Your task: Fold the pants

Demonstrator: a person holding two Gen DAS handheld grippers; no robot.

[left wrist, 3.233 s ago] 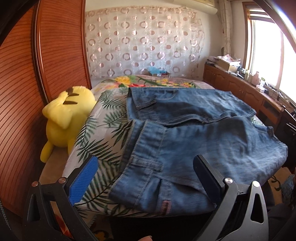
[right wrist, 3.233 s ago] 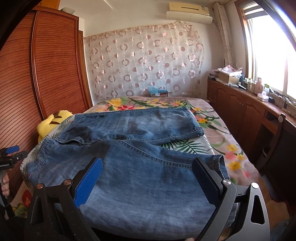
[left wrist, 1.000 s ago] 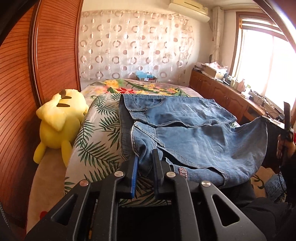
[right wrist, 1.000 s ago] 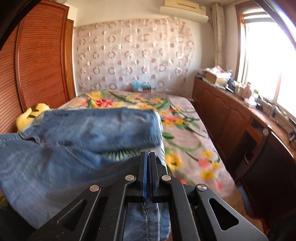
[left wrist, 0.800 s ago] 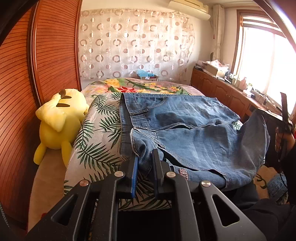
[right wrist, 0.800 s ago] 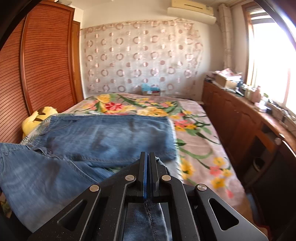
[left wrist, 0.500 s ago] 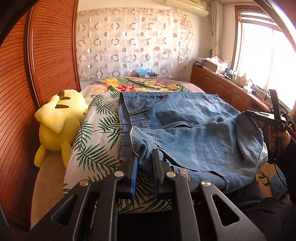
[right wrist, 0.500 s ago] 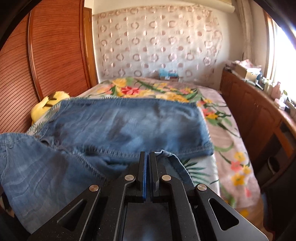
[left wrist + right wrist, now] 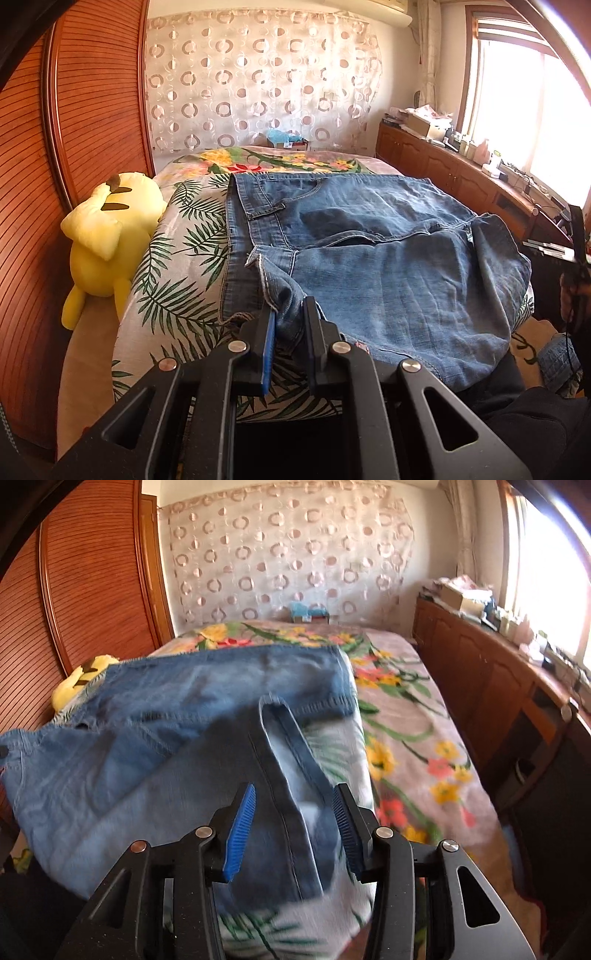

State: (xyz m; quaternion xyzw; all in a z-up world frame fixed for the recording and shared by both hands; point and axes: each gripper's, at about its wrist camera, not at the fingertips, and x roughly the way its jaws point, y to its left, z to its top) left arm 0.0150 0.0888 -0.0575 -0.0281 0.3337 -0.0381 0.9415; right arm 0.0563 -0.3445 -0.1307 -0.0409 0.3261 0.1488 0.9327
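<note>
Blue denim pants (image 9: 388, 266) lie across the flowered bed (image 9: 177, 258), one leg folded over toward the other. My left gripper (image 9: 290, 321) is shut on a bunched piece of the waistband at the near left corner. In the right wrist view the leg's hem end (image 9: 288, 775) lies on the bed between the fingers of my right gripper (image 9: 293, 812). Its jaws are opening and the blue pads stand apart from the denim on both sides. The left wrist view shows a hand (image 9: 572, 295) holding that gripper at the far right edge.
A yellow plush toy (image 9: 107, 232) sits between the bed and the wooden wardrobe (image 9: 92, 92) on the left. A wooden sideboard (image 9: 480, 672) with clutter runs under the window on the right. A patterned curtain hangs behind the bed.
The right gripper swung the leg's hem over onto the bed, came down, and its jaws parted off the denim. The left gripper stayed put, still clamped on the waistband.
</note>
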